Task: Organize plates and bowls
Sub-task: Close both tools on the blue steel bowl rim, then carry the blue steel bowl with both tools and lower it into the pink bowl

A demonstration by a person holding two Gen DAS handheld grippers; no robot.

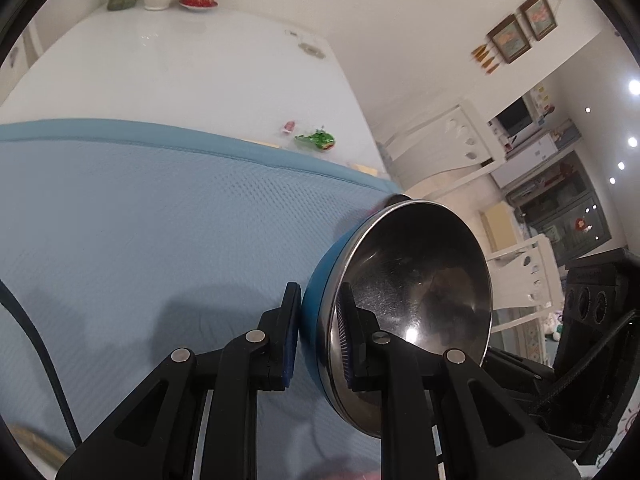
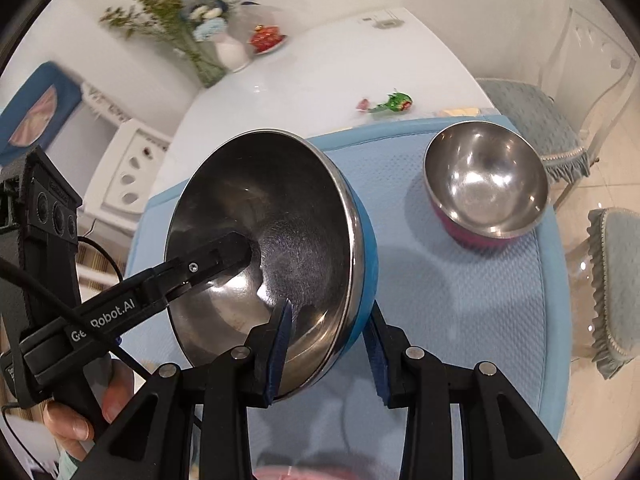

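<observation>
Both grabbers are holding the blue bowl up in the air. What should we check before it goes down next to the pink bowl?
1. Left gripper pinches the blue bowl's rim: ok.
2. Right gripper pinches the rim on its side: ok.
3. Blue bowl level: not ok, it tilts steeply.
4. Blue bowl empty inside: ok.
5. Pink bowl standing upright on the blue mat: ok.
6. Free mat space beside the pink bowl: ok.

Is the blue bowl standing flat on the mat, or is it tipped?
Tipped. The blue bowl hangs above the mat, rim pinched by both grippers, its steel inside facing sideways.
</observation>
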